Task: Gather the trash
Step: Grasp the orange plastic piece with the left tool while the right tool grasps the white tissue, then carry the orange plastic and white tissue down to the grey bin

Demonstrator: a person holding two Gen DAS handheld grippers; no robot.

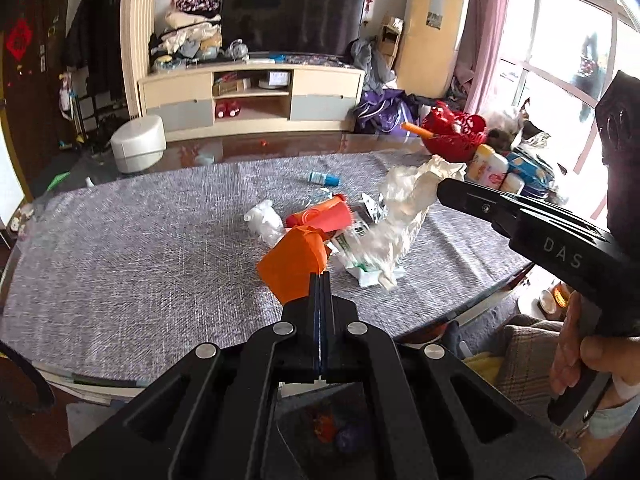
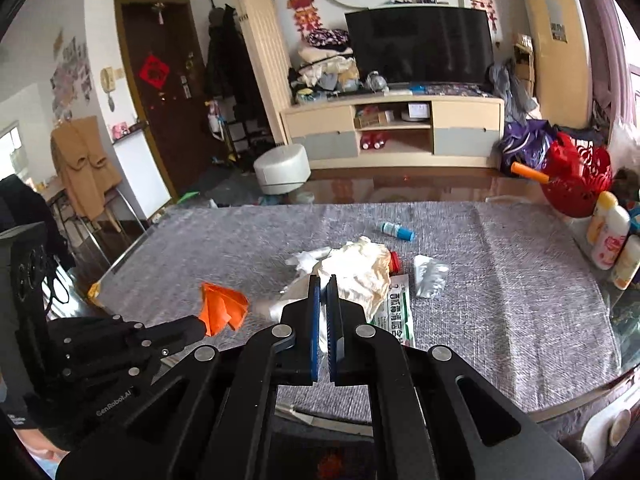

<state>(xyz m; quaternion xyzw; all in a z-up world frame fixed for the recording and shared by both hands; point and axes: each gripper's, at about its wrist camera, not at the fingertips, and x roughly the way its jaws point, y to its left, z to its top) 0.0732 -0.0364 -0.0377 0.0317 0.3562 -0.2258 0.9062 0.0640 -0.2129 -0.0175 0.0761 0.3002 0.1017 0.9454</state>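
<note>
A: Count, please.

B: Two grippers. The left gripper (image 1: 320, 280) has its jaws closed on one piece of orange paper (image 1: 290, 268), lifted off the counter (image 1: 120, 248). The right gripper (image 2: 324, 284) has its jaws pinched on one crumpled white wrapper (image 2: 356, 268), also raised.

A: And what is left lying there?

B: One red bottle (image 1: 320, 218) on its side, one green-and-white packet (image 2: 394, 312), one crushed clear plastic piece (image 1: 264, 220), one silvery foil scrap (image 2: 430, 276), and one small blue tube (image 2: 396, 231) further back, apart from the heap.

A: Any difference between the views?

B: The left wrist view shows the person's hand (image 1: 576, 356) on the right gripper's handle, and most of the red bottle. In the right wrist view the wrapper covers the bottle except its cap end; that view alone shows the brown door (image 2: 160, 92) and a tan coat (image 2: 84, 168) on a rack.

A: Surface and room?

B: Grey woven cloth (image 2: 520, 320) over a glossy round counter. One red basket (image 2: 576, 184) and three lotion bottles (image 2: 610, 236) at its right edge. Behind: one dark television (image 2: 420, 44) on a pale cabinet (image 2: 392, 132), and one white round appliance (image 2: 282, 168).
</note>
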